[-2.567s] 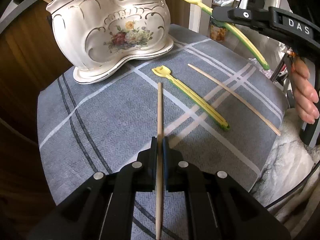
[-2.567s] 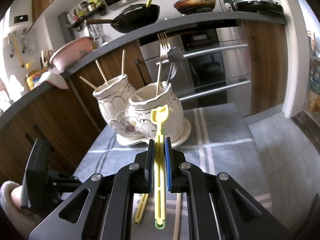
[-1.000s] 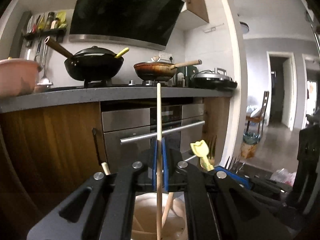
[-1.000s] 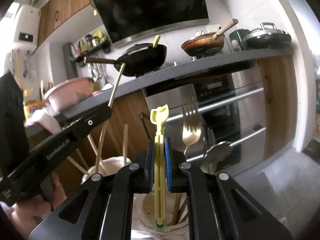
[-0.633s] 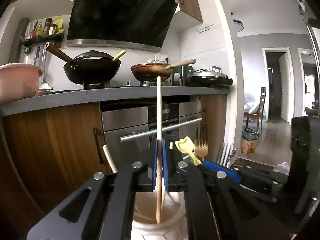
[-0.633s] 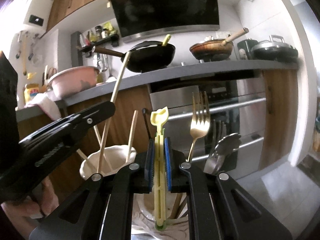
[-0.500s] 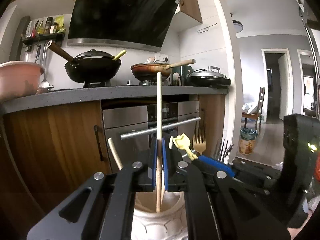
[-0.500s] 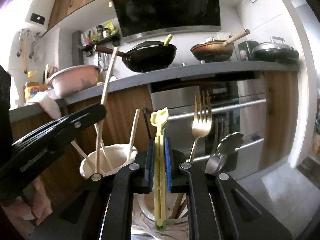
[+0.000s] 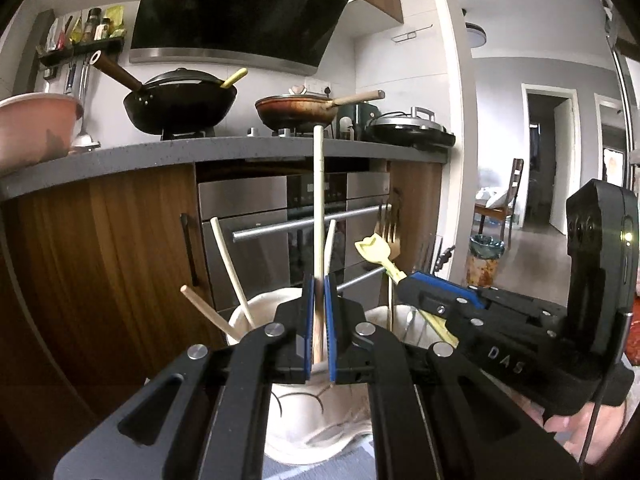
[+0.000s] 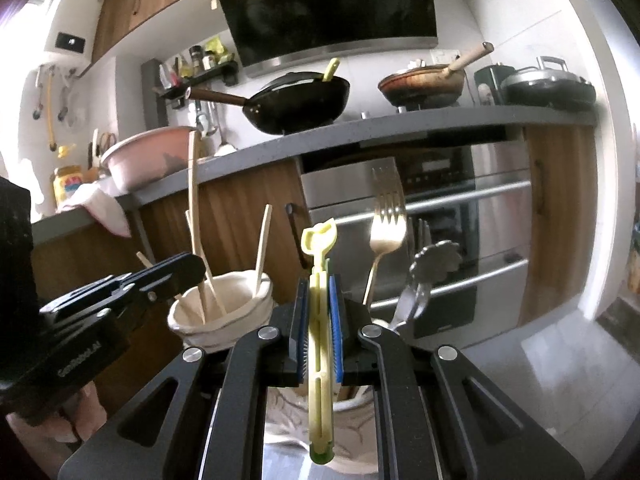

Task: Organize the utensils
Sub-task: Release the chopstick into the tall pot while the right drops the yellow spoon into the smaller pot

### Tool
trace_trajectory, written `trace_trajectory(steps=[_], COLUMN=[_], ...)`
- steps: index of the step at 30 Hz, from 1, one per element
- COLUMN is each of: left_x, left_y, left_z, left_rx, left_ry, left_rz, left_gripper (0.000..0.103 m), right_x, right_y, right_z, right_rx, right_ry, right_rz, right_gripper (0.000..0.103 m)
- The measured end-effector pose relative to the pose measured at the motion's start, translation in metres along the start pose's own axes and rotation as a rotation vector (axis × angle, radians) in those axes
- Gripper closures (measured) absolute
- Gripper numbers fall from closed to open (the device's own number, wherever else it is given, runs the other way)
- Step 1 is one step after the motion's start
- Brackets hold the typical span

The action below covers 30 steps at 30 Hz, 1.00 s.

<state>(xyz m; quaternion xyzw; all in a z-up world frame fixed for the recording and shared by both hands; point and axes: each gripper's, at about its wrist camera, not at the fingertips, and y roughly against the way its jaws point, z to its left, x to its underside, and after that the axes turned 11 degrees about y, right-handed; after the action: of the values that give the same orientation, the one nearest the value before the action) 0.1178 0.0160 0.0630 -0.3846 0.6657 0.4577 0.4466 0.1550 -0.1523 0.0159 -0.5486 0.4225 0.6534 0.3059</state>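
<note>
While the left gripper [image 9: 318, 328] stands clamped on a long pale wooden chopstick [image 9: 318, 208], that stick points upright with its lower end inside the left opening of the white two-pocket ceramic holder [image 9: 304, 420]. Beside it, the right gripper [image 10: 319, 326] pinches a slim yellow-green plastic utensil [image 10: 320, 344] over the holder's right pocket, near a gold metal fork [image 10: 384, 228] and a grey scalloped spoon [image 10: 434, 266].

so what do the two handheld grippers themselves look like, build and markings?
Both are matte black plastic with silver screw heads and blue finger pads. The right gripper carries "DAS" lettering, a lit green LED and a thin black cable. The left gripper carries white "GenRobot.AI" lettering.
</note>
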Motion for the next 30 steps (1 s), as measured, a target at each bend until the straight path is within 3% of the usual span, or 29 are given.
trace_trajectory(steps=[5,8,12,14,16,22,30], left_x=[-0.002,-0.003,-0.004,-0.004,-0.005,-0.006,-0.008], left_y=[0.004,0.008,0.010,0.014,0.019,0.025,0.028], left_z=[0.006,0.011,0.014,0.016,0.019,0.021,0.018], left_rx=[0.000,-0.002,-0.003,0.002,0.022,0.058,0.069], left_ry=[0.036,0.062,0.072,0.085,0.107,0.110,0.089], left_rz=[0.021,0.013,0.013,0.011,0.008,0.008,0.000], left_gripper=[0.094,0.080,0.076,0.061,0.054,0.053,0.053], right_x=[-0.003,-0.004,-0.002,-0.002,-0.002,0.007,0.005], right_y=[0.003,-0.006,-0.020,-0.024,-0.030,-0.043,-0.017], right_z=[-0.004,-0.002,0.001,0.003,0.005,0.009,0.001], right_rx=[0.003,0.015,0.035,0.051,0.063,0.094,0.066], right_ry=[-0.023,-0.017,-0.009,0.000,0.006,0.038,0.014], right_rz=[-0.035,-0.042,-0.043,-0.052,-0.062,-0.027,0.005], right_gripper=[0.092,0.092,0.092,0.092,0.092,0.092,0.092])
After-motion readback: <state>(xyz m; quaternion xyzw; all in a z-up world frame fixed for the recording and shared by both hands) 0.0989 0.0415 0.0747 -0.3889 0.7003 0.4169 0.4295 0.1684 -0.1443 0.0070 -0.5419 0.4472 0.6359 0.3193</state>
